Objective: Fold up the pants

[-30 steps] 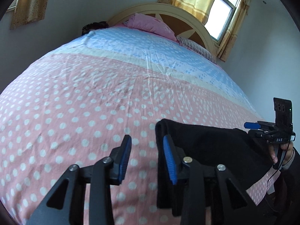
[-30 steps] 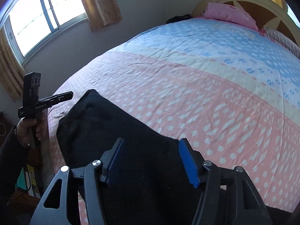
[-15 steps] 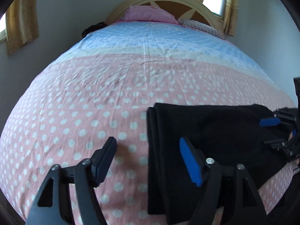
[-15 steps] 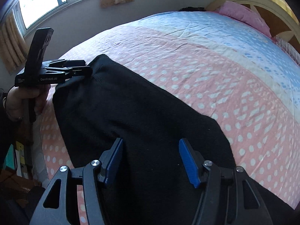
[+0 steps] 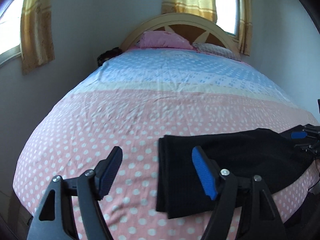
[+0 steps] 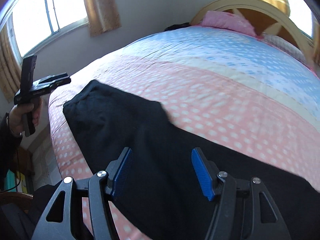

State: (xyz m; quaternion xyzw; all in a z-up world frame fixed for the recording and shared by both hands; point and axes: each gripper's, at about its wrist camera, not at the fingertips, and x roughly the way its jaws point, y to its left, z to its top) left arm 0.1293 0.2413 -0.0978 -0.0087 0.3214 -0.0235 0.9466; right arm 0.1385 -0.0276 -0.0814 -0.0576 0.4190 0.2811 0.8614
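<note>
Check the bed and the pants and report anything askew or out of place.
Nothing is damaged or spilled. The black pants lie folded at the near edge of the dotted bedspread, slanted across it rather than square, with one end close to the side edge. Both grippers are open and hold nothing.

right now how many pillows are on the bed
2, both at the headboard: a pink pillow near the middle, and a patterned pillow just to its right, lying flatter. More could be hidden behind them.

Both wrist views look down close – sharing bed point(image 5: 140, 104) and pants point(image 6: 124, 120)
</note>
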